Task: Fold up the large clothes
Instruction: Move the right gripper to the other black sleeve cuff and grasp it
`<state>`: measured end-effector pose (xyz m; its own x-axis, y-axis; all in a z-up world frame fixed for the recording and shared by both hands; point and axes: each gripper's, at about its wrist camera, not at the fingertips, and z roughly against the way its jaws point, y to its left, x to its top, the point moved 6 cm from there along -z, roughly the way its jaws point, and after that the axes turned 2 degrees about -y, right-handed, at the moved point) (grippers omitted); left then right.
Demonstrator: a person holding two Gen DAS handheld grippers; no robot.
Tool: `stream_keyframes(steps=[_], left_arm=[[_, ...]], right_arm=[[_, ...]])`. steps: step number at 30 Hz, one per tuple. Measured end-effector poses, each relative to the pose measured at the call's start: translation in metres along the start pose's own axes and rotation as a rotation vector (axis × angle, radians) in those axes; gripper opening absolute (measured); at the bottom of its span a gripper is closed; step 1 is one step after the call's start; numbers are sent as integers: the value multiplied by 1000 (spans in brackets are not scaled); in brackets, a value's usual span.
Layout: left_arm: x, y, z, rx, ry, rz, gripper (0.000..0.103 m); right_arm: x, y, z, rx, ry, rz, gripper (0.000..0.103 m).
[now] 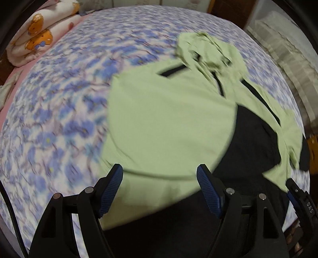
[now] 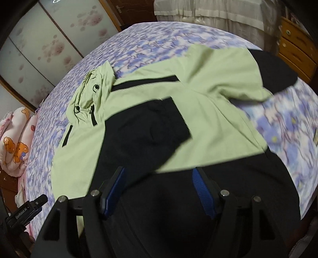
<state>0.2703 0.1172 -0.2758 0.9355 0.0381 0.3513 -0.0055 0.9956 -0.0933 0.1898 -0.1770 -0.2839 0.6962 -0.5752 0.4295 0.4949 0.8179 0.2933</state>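
Observation:
A light green jacket (image 1: 169, 123) with black panels and black zip lines lies spread on the floral bedsheet (image 1: 59, 111), its hood (image 1: 206, 49) bunched at the far end. In the right wrist view the same jacket (image 2: 210, 111) shows a black panel folded across its middle and a black-cuffed sleeve (image 2: 272, 71) reaching far right. My left gripper (image 1: 160, 174) hangs open above the jacket's near green edge, nothing between its blue pads. My right gripper (image 2: 159, 174) is also open, above the black lower part, holding nothing. Each gripper's tip shows at the edge of the other's view.
A folded pink quilt (image 1: 37, 39) with bear prints sits at the bed's far left corner. Sliding wardrobe doors (image 2: 39, 49) stand beyond the bed. A wooden chest of drawers (image 2: 298, 53) and pale curtains (image 2: 208, 10) are at the right.

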Motion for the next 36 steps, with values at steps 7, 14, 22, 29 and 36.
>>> stream_keyframes(steps=[7, 14, 22, 29, 36], left_arm=[[-40, -73, 28, 25, -10, -22, 75], [-50, -182, 51, 4, -26, -35, 75], [-54, -327, 59, -80, 7, -133, 75], [-60, -433, 49, -129, 29, -302, 76], [-56, -504, 7, -137, 71, -369, 76]], right_arm=[[3, -55, 26, 46, 65, 56, 69], [48, -125, 53, 116, 97, 59, 69], [105, -217, 72, 121, 82, 21, 69], [145, -304, 63, 112, 49, -108, 69], [184, -379, 38, 48, -29, -234, 69]])
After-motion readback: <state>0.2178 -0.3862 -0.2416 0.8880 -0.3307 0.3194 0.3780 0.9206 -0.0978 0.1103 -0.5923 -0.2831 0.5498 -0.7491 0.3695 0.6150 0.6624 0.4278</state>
